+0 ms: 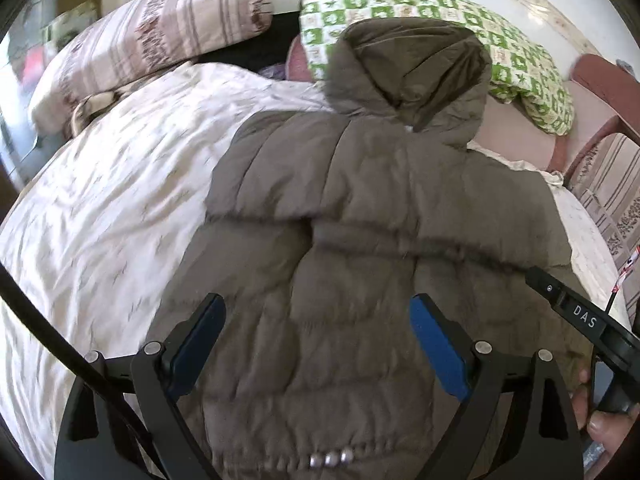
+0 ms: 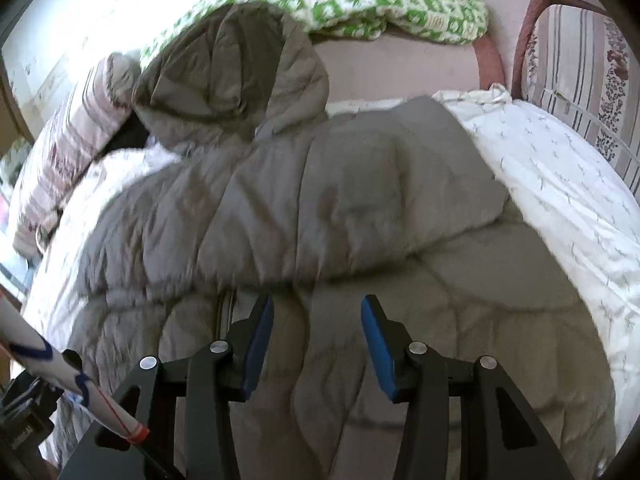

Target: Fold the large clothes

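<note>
While the puffy grey-brown jacket (image 1: 360,220) lies flat on the white quilt (image 1: 100,200), its long axis runs from the hem nearest the cameras to the hood (image 1: 412,68) at the far end, toward the green checked pillow (image 1: 520,60). Both sleeves are folded across the chest. Left gripper (image 1: 316,348): jaws wide apart above the lower body, nothing clamped. Right gripper (image 2: 317,344): jaws part-open, empty, over the jacket. Only the left view shows snap buttons (image 1: 332,458) at the hem; only the right view shows a striped cushion (image 2: 580,72) beside the bed.
</note>
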Action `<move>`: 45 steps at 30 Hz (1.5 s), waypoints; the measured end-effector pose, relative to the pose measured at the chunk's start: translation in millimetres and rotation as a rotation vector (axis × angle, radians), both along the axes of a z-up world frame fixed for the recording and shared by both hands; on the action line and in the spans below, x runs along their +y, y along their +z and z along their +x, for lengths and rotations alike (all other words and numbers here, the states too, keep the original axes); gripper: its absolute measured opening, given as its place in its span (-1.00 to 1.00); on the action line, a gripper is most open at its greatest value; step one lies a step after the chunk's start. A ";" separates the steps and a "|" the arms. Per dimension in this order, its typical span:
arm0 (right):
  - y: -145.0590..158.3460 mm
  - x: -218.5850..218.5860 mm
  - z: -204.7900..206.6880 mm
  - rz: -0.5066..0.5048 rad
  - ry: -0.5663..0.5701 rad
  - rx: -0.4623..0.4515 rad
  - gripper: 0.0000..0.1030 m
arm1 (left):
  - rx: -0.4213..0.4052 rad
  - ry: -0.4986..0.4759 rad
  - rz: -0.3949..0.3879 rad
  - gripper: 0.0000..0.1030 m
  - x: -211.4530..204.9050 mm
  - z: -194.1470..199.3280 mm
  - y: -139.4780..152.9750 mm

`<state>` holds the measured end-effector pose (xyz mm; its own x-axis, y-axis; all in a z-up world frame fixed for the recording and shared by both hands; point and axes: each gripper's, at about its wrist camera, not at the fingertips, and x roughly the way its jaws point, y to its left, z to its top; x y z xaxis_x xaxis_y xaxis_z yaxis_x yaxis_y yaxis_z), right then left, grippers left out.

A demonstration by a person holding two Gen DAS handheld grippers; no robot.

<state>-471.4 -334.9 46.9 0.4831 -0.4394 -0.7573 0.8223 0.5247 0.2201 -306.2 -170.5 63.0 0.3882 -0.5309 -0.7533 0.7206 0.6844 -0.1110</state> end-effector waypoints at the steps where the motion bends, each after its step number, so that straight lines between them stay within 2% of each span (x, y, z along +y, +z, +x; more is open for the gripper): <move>1: -3.5 2.8 0.2 0.006 0.003 0.016 -0.03 | 0.003 -0.001 0.025 0.80 -2.1 -1.9 -8.4; 5: -24.0 5.4 0.0 0.065 0.013 0.077 -0.03 | -0.057 -0.004 0.070 0.80 -16.2 -2.6 -25.8; 7: -22.4 6.1 -6.9 0.076 0.017 0.063 -0.04 | -0.014 -0.025 0.099 0.80 -27.1 2.8 -36.0; 8: -19.4 7.1 -10.2 0.073 0.014 0.053 -0.03 | -0.009 -0.026 0.089 0.80 -27.9 4.5 -35.0; 11: -2.4 6.4 -31.0 0.084 -0.029 -0.015 -0.03 | -0.065 -0.041 0.010 0.80 -30.1 5.7 -13.8; 13: 14.9 0.0 -40.4 0.093 -0.057 -0.063 -0.03 | -0.160 -0.039 -0.045 0.80 -35.0 7.1 5.8; 15: 39.7 -7.8 -40.4 0.062 -0.076 -0.069 -0.03 | -0.210 -0.052 -0.064 0.80 -41.0 10.3 13.2; 17: 63.1 -16.2 -33.1 0.043 -0.068 -0.065 -0.01 | -0.220 -0.054 -0.062 0.80 -44.3 17.5 14.2; 19: 87.5 -26.9 -23.3 0.039 -0.066 -0.087 0.13 | -0.198 -0.050 -0.060 0.80 -47.9 30.7 11.7; 23: 124.5 -49.8 2.1 0.061 -0.082 -0.123 0.13 | -0.206 -0.005 -0.039 0.80 -52.4 48.5 5.0; 27: 137.6 -72.3 29.4 0.131 -0.094 -0.145 0.13 | -0.165 -0.004 -0.041 0.80 -53.3 51.0 4.7; 29: 143.5 -81.5 43.7 0.159 -0.099 -0.158 0.13 | -0.179 -0.009 -0.029 0.80 -53.8 48.3 4.9; 36: 185.4 -123.5 90.1 0.161 -0.144 -0.234 0.15 | -0.173 0.008 -0.043 0.80 -50.9 53.3 7.9; 39: 192.9 -142.5 109.0 0.173 -0.168 -0.279 0.26 | -0.181 0.023 -0.053 0.80 -48.4 56.6 10.6; 42: 191.1 -165.6 130.0 0.183 -0.208 -0.307 0.26 | -0.181 0.037 -0.062 0.80 -47.0 60.1 11.8; 45: 179.1 -190.3 147.0 0.235 -0.236 -0.337 0.26 | -0.175 0.052 -0.066 0.80 -46.1 64.9 11.5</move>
<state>-324.4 -525.2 226.0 0.6262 -0.4025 -0.6678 0.7758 0.2358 0.5853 -241.2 -216.6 74.6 0.5381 -0.5528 -0.6363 0.6967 0.7166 -0.0333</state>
